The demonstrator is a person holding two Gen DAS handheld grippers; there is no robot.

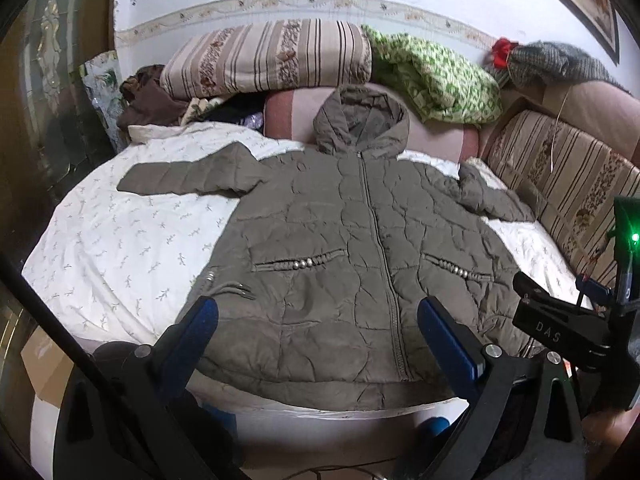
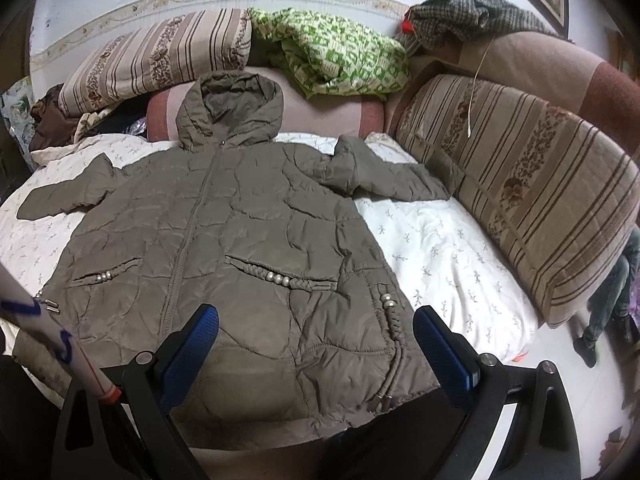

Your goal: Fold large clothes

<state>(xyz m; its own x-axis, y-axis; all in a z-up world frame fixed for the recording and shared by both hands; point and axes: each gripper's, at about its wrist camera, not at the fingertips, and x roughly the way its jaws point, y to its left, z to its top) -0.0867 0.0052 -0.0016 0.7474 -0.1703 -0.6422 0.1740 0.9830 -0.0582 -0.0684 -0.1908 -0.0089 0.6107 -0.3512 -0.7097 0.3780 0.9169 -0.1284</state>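
An olive quilted hooded jacket [image 1: 340,232] [image 2: 224,236] lies spread flat, front up and zipped, on a white sheet with a small leaf print [image 1: 120,240] [image 2: 440,248]. Its hood points to the far wall and both sleeves stretch sideways. My left gripper [image 1: 318,324] hovers open over the jacket's lower hem, nothing between its blue pads. My right gripper [image 2: 316,332] is open too, above the hem on the jacket's right side. The right gripper's black body [image 1: 568,332] shows at the right edge of the left wrist view.
A striped pillow [image 1: 268,56] [image 2: 160,56], a green patterned cloth [image 1: 440,80] [image 2: 336,56] and a grey knit garment [image 2: 472,16] are piled at the bed's far side. A long striped bolster [image 2: 532,192] lines the right side. A cardboard box [image 1: 44,368] sits low left.
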